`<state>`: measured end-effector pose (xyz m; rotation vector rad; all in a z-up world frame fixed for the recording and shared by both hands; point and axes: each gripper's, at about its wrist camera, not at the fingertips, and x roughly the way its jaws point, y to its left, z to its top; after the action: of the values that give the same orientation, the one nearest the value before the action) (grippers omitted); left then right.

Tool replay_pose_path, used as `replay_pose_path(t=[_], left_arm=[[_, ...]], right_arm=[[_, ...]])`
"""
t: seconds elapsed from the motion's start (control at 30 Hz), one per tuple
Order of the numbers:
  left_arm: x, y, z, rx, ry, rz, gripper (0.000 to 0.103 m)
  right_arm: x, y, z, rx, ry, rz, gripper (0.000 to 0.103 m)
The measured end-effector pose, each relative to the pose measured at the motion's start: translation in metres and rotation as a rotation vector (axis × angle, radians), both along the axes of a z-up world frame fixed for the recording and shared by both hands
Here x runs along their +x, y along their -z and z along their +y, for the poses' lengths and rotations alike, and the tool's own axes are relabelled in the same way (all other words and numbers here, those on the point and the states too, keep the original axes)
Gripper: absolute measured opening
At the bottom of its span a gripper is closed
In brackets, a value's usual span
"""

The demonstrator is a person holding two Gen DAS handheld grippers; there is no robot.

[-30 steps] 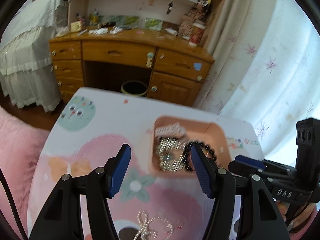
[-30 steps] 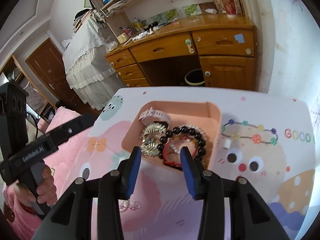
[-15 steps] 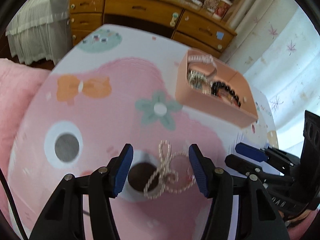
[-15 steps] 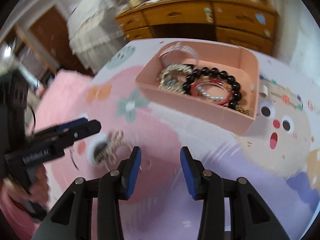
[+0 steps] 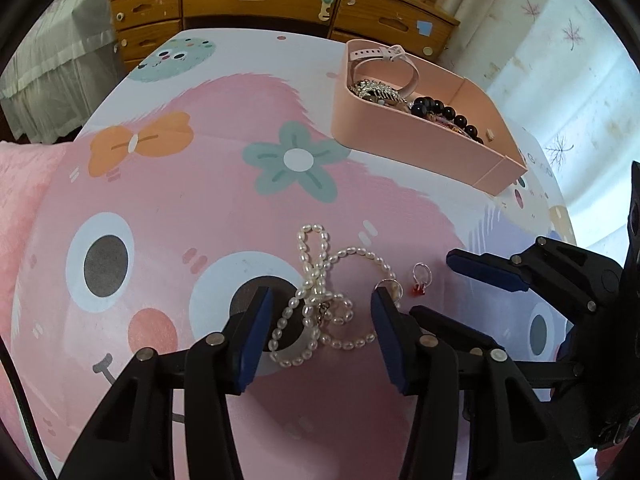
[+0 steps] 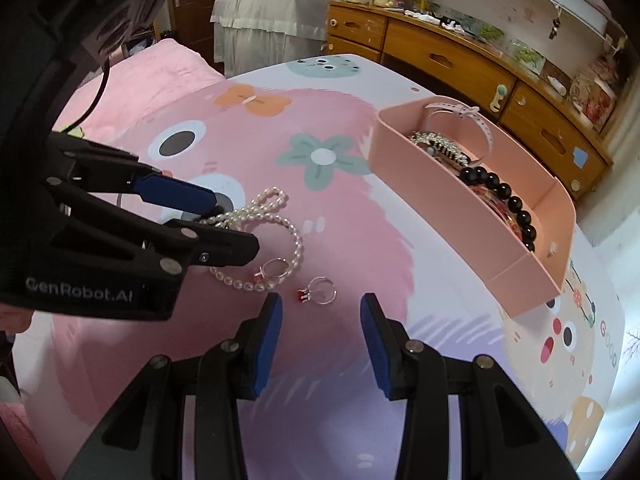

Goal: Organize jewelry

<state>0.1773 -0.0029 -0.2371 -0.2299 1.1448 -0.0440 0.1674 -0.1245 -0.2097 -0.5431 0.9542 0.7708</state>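
A white pearl necklace (image 5: 320, 300) lies tangled on the cartoon-printed table, between the open jaws of my left gripper (image 5: 320, 312), which is low over it. It also shows in the right wrist view (image 6: 264, 216). Two silver rings with red stones lie beside it: one (image 6: 272, 270) touches the pearls, the other (image 6: 318, 291) lies just ahead of my open, empty right gripper (image 6: 320, 320). The second ring also shows in the left wrist view (image 5: 421, 278). A pink tray (image 5: 420, 144) holds a watch, a black bead bracelet and other pieces.
The pink tray (image 6: 460, 216) stands at the far right of the table. A wooden desk with drawers (image 5: 260, 0) stands beyond the table. A pink cushion (image 6: 132, 68) lies along the left edge. The two grippers are close together over the necklace area.
Both grippers have swung away from the tray and come down toward the pearl necklace and rings. The left jaws now straddle the necklace; the right jaws are near a ring.
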Motion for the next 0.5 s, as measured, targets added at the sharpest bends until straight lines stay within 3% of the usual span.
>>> replay_pose_path(t=[0.13, 0.2, 0.33, 0.4, 0.47, 0.5], left_arm=[[0.001, 0.000, -0.002, 0.046, 0.019, -0.016, 0.031], [0.001, 0.000, 0.001, -0.007, 0.027, -0.021, 0.013], [0.000, 0.002, 0.003, -0.060, 0.010, -0.028, 0.008], [-0.001, 0.002, 0.006, -0.078, -0.008, -0.026, 0.006], [-0.004, 0.000, 0.011, -0.112, -0.031, -0.042, 0.006], [-0.005, -0.001, 0.013, -0.125, -0.038, -0.052, 0.006]], right_arm=[[0.004, 0.001, -0.002, 0.026, 0.010, 0.006, 0.041], [0.006, 0.002, -0.001, 0.038, 0.018, 0.015, 0.041], [0.007, 0.002, 0.000, 0.047, 0.024, 0.021, 0.039], [0.008, 0.002, 0.001, 0.053, 0.015, 0.024, 0.033], [0.009, 0.001, 0.002, 0.051, 0.008, 0.031, 0.019], [0.010, 0.001, 0.003, 0.051, 0.010, 0.036, 0.019]])
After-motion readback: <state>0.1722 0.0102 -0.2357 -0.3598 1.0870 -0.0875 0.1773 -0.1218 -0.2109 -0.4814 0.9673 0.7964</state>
